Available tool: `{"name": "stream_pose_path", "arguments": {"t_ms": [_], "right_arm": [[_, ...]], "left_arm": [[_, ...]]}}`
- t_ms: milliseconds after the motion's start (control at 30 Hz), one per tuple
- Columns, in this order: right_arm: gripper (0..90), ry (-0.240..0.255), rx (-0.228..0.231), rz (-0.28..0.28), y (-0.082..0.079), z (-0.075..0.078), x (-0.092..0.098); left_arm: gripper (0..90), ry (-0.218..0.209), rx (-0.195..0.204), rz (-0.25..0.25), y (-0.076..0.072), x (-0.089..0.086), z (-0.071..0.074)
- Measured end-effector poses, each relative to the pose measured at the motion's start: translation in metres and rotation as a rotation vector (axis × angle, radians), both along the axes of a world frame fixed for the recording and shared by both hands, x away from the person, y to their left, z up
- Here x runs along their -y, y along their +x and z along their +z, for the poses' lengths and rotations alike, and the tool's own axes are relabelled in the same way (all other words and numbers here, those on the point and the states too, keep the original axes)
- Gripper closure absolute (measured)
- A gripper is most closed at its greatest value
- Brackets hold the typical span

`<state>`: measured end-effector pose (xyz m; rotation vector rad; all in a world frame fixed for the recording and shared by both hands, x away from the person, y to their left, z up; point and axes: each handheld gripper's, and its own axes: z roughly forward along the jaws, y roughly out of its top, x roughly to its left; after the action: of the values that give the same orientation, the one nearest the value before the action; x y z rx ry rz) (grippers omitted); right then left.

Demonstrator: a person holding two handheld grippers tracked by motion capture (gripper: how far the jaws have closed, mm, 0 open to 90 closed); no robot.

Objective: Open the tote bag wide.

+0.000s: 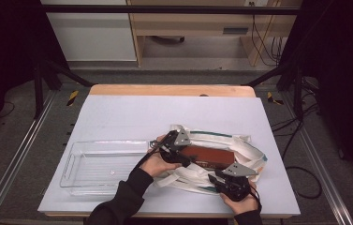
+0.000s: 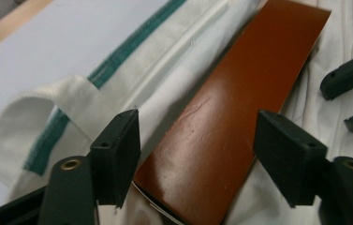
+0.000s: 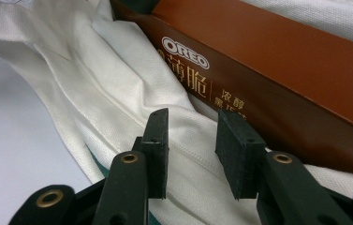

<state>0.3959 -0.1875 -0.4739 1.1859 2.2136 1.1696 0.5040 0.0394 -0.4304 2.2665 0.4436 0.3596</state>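
A brown biscuit box [image 3: 277, 70] printed "OREO" above gold Chinese characters lay on a white cloth bag [image 1: 239, 145] trimmed in green, on the worktop [image 1: 118, 117], its long axis running left to right. The left tongs [image 2: 197, 150] stood wide open astride the box's left end. The right tongs [image 3: 190, 150] were partly open over a fold of the bag. A clear plastic tray [image 1: 71, 164] sat at the left.

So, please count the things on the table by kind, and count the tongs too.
Clear plastic tray: 1
White cloth bag with green trim: 1
Brown Oreo box: 1
Tongs: 2, left tongs and right tongs
Total: 5
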Motion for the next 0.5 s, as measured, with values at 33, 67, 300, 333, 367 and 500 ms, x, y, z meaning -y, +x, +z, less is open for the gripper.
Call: {"name": "stream_pose_path", "arguments": {"t_ms": [33,67,300,333,367,500], "right_arm": [[64.6,0.000,0.000,0.001,0.000,0.000,0.000],[64.5,0.002,-0.001,0.000,0.000,-0.001,0.000],[63.1,0.010,-0.008,-0.005,0.001,-0.002,0.001],[63.0,0.011,-0.012,-0.006,0.001,-0.002,0.000],[62.9,0.009,-0.006,-0.002,0.001,-0.003,0.000],[62.8,0.013,-0.008,-0.002,0.002,-0.004,0.001]], "left_arm": [[28.7,-0.005,-0.012,0.003,0.001,-0.001,-0.001],[27.4,-0.012,-0.024,0.003,0.002,-0.002,-0.001],[20.5,0.035,-0.018,-0.020,0.002,0.002,-0.011],[19.7,0.038,-0.018,-0.023,0.003,0.002,-0.012],[19.0,0.026,-0.025,-0.019,0.003,0.003,-0.013],[16.4,0.028,-0.029,-0.028,0.006,0.005,-0.017]]}}
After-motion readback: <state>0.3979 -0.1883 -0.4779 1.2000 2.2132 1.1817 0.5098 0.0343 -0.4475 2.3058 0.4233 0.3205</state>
